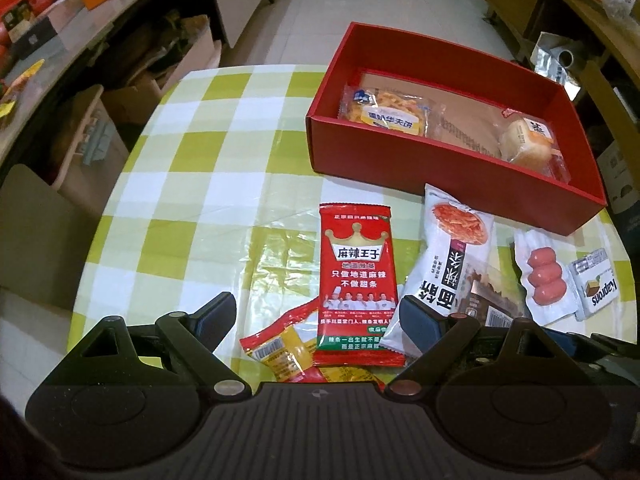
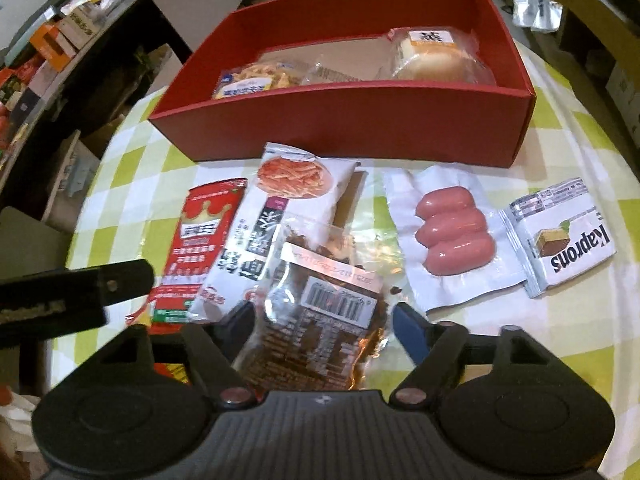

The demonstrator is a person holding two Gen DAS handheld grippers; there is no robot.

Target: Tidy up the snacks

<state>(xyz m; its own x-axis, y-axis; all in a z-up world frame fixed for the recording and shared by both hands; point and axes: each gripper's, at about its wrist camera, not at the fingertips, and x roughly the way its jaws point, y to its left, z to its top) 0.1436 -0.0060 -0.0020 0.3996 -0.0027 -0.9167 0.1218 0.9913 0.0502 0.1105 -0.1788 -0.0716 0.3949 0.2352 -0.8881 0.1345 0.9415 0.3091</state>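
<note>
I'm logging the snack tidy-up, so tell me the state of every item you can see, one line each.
Red box: open, two packs inside.
Waffle pack: in box.
Bun pack: in box.
Red spicy-strip packet: flat on table.
White noodle-snack bag: on table.
Clear brown-snack bag: between open right gripper fingers, ungripped.
Sausage pack: sealed, on table.
Kaprons sachet: on table.
Left gripper: open, empty.

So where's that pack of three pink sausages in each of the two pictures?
Left wrist view: the sausage pack lies at the right edge, below the red box's near corner.
Right wrist view: the sausage pack lies right of centre, in front of the red box.
Shared landmark: the Kaprons packet is beside it.
</note>
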